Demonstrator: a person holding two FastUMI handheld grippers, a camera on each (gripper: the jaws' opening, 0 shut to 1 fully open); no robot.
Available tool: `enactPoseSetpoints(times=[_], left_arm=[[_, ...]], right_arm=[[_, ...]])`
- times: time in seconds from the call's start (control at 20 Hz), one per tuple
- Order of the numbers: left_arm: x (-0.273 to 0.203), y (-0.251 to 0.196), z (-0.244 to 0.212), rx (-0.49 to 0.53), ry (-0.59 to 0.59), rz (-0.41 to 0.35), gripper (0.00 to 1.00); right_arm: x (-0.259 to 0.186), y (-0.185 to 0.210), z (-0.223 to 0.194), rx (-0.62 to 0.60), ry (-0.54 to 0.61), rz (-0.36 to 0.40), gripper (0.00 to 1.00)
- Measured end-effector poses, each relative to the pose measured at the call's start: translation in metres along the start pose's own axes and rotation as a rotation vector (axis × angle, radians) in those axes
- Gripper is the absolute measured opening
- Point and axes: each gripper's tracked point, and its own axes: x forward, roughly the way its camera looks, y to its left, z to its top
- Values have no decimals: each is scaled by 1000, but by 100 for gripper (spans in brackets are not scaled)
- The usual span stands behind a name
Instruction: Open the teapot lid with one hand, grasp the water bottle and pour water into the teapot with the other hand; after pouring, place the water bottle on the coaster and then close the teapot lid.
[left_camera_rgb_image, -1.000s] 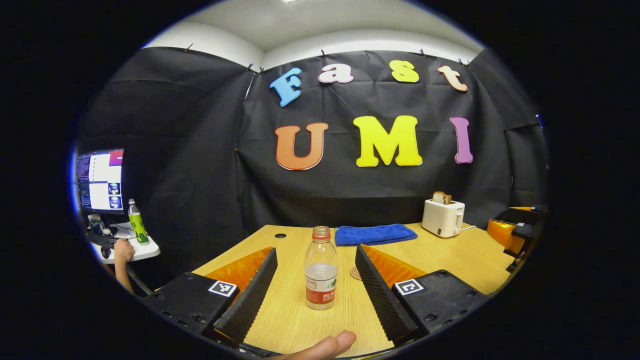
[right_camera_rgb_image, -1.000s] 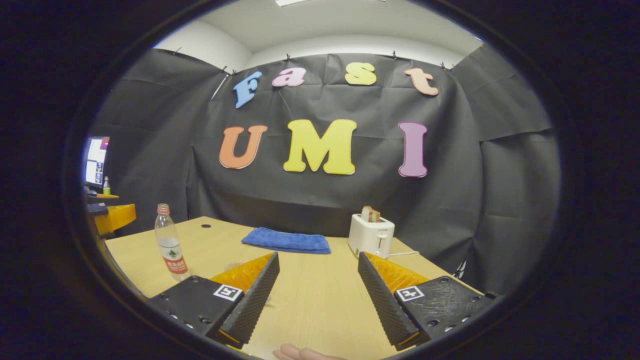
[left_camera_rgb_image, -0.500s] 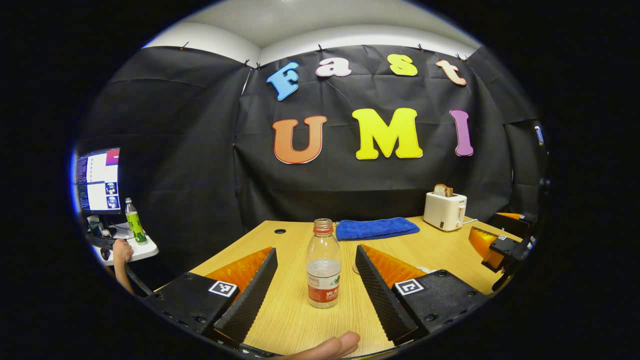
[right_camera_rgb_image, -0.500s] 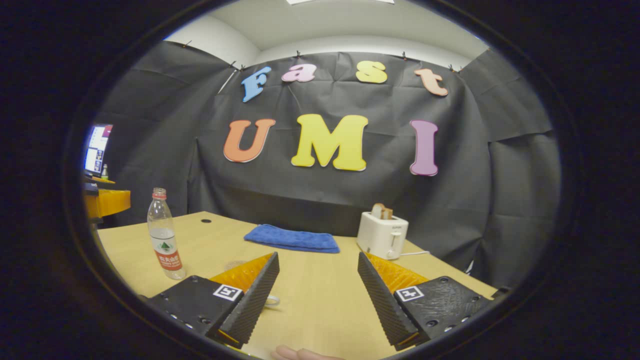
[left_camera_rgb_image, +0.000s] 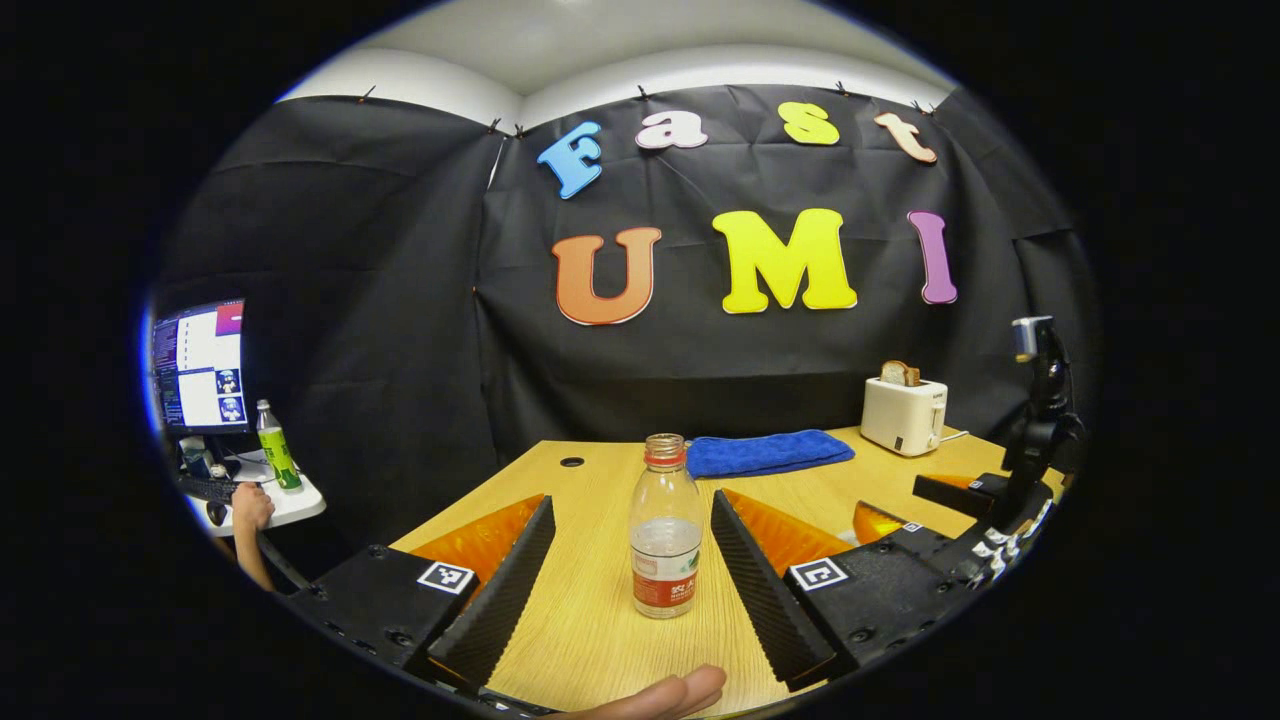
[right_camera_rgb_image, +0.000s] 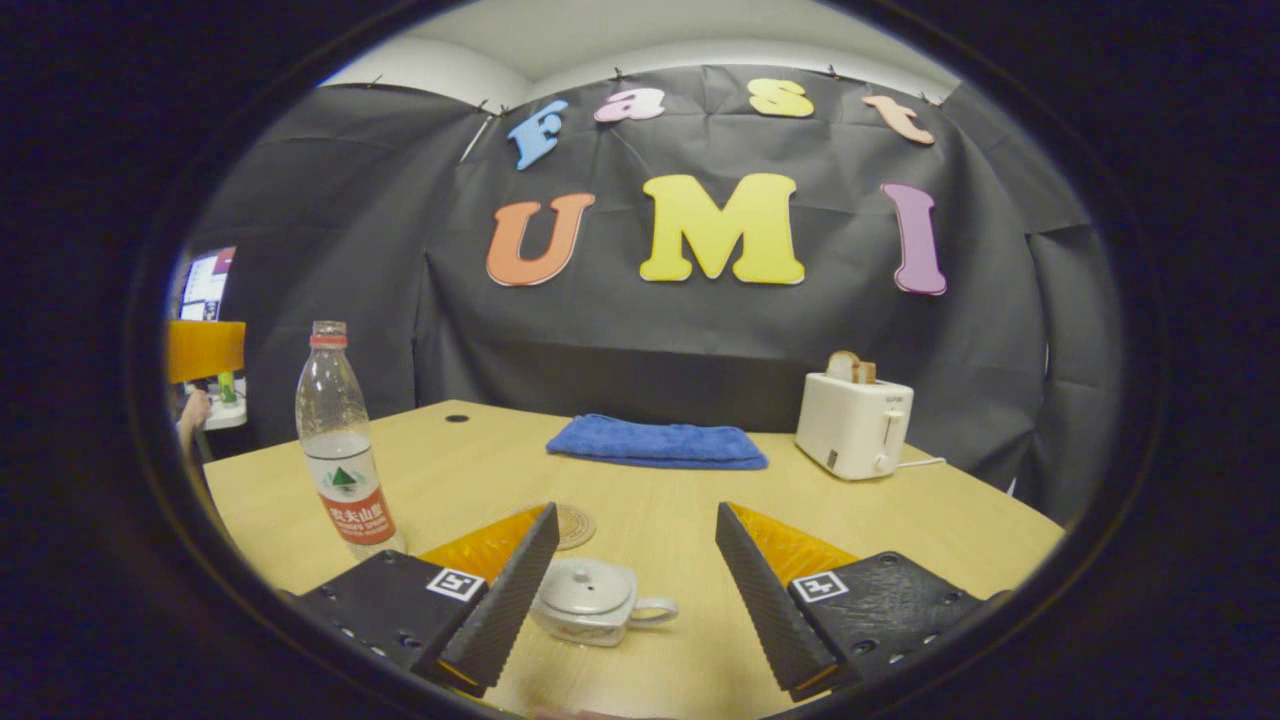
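While both grippers gape, the water bottle (left_camera_rgb_image: 666, 528) stands before the towel (left_camera_rgb_image: 768, 452) and toaster (left_camera_rgb_image: 904, 414).

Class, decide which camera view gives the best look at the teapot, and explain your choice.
The right gripper view: the teapot sits on the table between the open jaws, lid on, handle toward the right. In the left gripper view, I cannot make out the teapot; the water bottle stands centred there.
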Motion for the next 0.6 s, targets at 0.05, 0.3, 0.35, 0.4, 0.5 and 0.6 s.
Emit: enactPoseSetpoints(times=[0.05, 0.3, 0.35, 0.4, 0.5, 0.6], left_arm=[[1, 2, -1, -2, 3, 2, 98], [5, 11, -3, -1, 8, 23, 99], [5, 13, -5, -3, 13, 25, 99], [6, 13, -6, -5, 17, 26, 98], [7, 17, -8, -9, 20, 31, 99], [7, 17, -7, -13, 21, 35, 99]], right_arm=[[4, 4, -5, -11, 13, 0, 95], [12, 14, -22, 3, 62, -6, 58], [13, 19, -25, 9, 72, 8, 51], [14, 23, -26, 17, 76, 24, 51], [15, 25, -28, 28, 82, 36, 37], [16, 24, -28, 26, 86, 37, 36]])
